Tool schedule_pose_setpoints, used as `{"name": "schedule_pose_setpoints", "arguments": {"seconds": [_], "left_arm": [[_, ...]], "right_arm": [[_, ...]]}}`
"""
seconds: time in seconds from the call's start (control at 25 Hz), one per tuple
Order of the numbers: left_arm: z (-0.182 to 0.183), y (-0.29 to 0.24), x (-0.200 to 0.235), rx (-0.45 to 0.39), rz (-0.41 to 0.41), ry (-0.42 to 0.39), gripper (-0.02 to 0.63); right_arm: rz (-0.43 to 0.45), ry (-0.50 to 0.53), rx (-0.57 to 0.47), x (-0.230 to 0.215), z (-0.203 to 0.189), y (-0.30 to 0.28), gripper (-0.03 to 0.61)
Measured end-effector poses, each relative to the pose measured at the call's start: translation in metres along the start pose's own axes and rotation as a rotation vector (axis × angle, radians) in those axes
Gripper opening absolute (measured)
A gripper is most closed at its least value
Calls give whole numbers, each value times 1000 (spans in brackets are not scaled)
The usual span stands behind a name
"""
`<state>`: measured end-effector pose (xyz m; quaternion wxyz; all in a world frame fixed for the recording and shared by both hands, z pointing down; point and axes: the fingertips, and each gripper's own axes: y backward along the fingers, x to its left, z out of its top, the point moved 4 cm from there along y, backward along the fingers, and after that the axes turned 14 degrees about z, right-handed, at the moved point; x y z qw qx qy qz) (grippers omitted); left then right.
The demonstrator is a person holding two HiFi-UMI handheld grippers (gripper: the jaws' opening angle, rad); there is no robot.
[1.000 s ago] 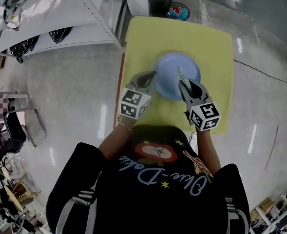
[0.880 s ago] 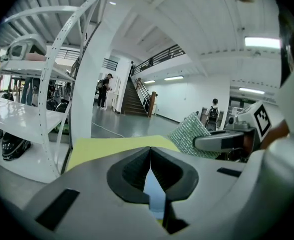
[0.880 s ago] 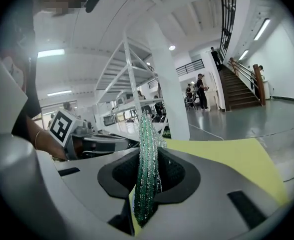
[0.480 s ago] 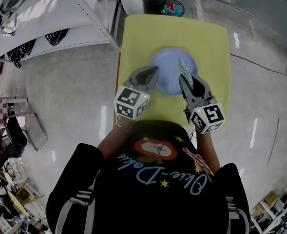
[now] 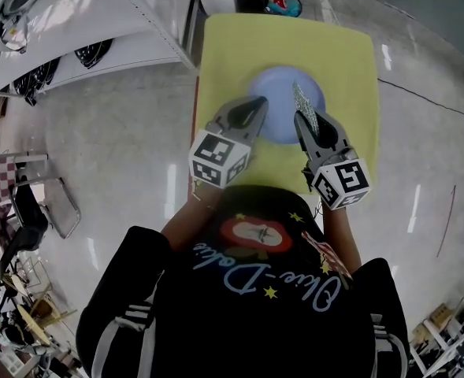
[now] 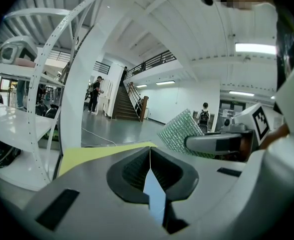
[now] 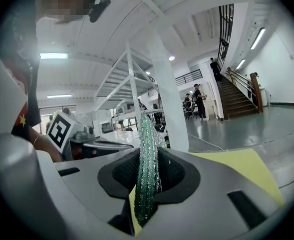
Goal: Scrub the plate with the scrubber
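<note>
Your right gripper (image 5: 300,119) grasps the scrubber (image 5: 302,99) on edge, above the blue plate (image 5: 283,83), which sits at upper centre of the head view on the yellow table (image 5: 232,46). Your left gripper (image 5: 258,102) is clenched on nothing, with its tips at the plate's left rim.

The plate (image 5: 280,93) is blue, the table (image 5: 350,61) yellow, the scrubber (image 7: 147,159) glittery green.

The plate (image 5: 279,105), round and pale blue, lies flat on the yellow counter (image 5: 346,61). The scrubber (image 7: 147,134), a thin glittery green-silver sheet, stands on edge, pinched in the right claw (image 7: 149,154), over the plate's right part.
</note>
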<state>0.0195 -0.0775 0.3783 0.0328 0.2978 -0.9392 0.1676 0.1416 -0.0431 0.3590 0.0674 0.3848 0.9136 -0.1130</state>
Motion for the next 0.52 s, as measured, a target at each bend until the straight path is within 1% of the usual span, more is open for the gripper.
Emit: {"name": "schedule_pose_setpoints", "arguments": {"seconds": [0.52], "left_arm": [[0, 0, 2, 1, -8, -1, 5]], "right_arm": [[-8, 2, 7, 3, 1, -2, 61]]}}
